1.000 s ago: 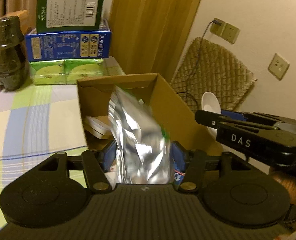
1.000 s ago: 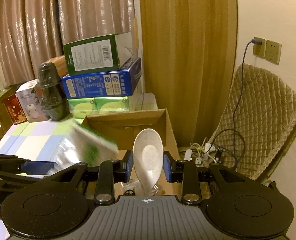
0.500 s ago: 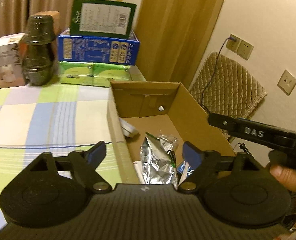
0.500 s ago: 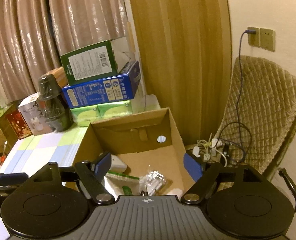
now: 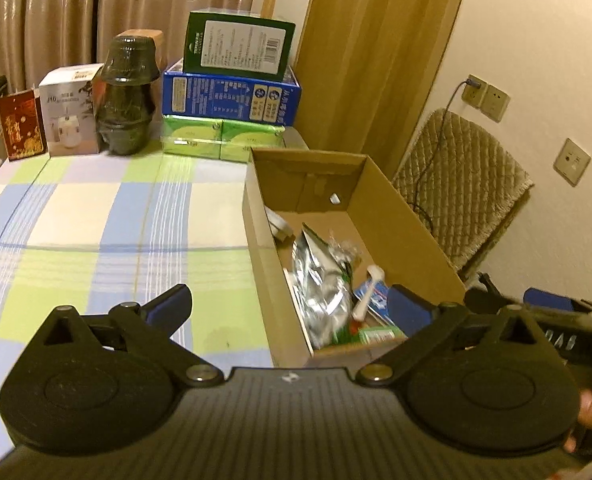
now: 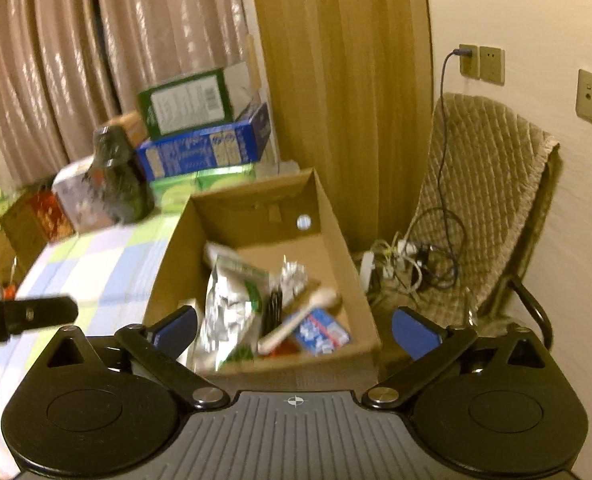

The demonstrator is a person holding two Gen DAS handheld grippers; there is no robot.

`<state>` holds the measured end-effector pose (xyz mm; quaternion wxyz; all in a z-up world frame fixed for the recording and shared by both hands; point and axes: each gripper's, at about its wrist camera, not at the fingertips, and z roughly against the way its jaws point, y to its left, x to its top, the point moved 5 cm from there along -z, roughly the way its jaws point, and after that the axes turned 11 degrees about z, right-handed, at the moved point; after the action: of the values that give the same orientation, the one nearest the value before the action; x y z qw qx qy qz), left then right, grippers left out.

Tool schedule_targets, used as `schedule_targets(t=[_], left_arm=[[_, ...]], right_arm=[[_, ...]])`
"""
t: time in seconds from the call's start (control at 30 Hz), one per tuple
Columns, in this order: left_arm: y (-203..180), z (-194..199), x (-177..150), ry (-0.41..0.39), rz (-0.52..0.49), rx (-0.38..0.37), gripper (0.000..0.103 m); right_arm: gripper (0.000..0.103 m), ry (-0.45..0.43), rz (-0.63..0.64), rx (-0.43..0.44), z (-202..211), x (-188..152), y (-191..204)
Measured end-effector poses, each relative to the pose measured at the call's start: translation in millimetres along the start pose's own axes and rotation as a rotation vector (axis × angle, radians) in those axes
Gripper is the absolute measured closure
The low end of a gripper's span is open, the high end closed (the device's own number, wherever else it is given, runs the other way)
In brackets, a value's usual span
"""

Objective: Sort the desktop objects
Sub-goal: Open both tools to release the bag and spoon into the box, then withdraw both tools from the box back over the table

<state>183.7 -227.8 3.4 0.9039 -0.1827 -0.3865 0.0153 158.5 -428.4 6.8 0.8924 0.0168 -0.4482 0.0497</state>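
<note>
Checked cloth in blue, green and white covers the desk (image 5: 76,216), and it is the biggest thing here. At the right edge of the desk sits the cardboard box (image 5: 399,232), open at the top; every place below is told from this box. Behind the box, a stack of cartons (image 5: 232,92) stands at the back of the desk: a green one on top, a blue one under it, and light green packs at the bottom. Left of that stack is a dark green jar (image 5: 126,96), then a white carton (image 5: 70,110) beside it. To the right of the box, off the desk, a quilted chair (image 6: 491,184) stands by the wall with a bunch of wires (image 6: 411,264) on the floor at its foot. Inside the box lies a shiny silver bag (image 6: 228,312) on the left part of the floor, with a white spoon (image 6: 299,320) next to it on the right, resting over a small blue and white pack (image 6: 321,330). A bit of crinkly clear wrap (image 6: 294,276) sits deeper in the box, just past the bag. The left tool (image 5: 292,304) hangs in front of the box with its blue pads spread wide apart and nothing between them. The right tool (image 6: 294,326) is just in front of the box too, also spread wide and with nothing in it.
</note>
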Motion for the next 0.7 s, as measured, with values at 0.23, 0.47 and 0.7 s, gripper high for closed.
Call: schedule_targets(t=[0.23, 0.47, 0.7], left_arm=[[-6.7, 33.2, -26.1, 0.026, 0.021, 0.009, 0.001], [-6.6, 62.1, -44.8, 0.02, 0.01, 0.027, 0.001], [-1.9, 87.5, -60.6, 0.031, 0.014, 0.035, 0.001]], right_arm=[[0.002, 0.05, 0.036, -0.011, 36.8, -26.7, 11.3], [0.002, 0.063, 0.054, 0.003, 66.5, -39.5, 19.3], [0.002, 0.084, 0.078, 0.027, 82.2, -53.2, 28.5]])
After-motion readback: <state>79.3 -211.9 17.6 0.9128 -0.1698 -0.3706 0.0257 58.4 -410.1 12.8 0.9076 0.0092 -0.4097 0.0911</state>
